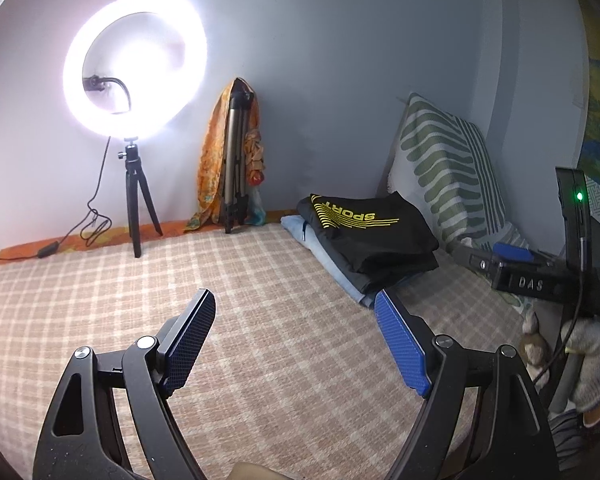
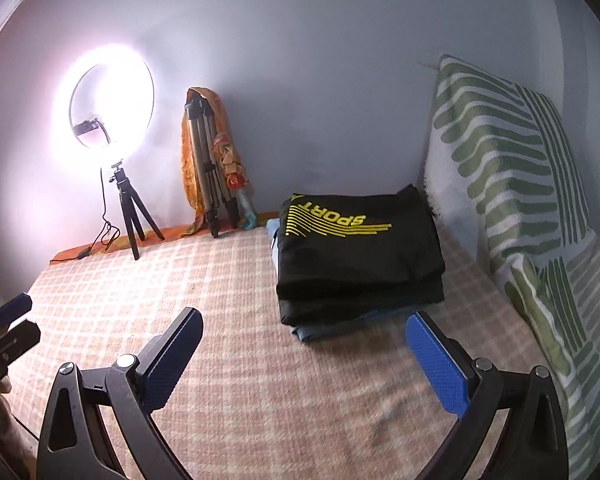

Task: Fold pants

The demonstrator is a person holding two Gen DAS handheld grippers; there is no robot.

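Folded pants (image 2: 360, 264) lie beyond the open right claw (image 2: 304, 344).

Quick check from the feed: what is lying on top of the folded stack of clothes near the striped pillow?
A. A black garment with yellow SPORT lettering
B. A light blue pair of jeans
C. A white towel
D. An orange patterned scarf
A: the black garment with yellow SPORT lettering lies on top of the stack, and only a light blue edge shows beneath it.
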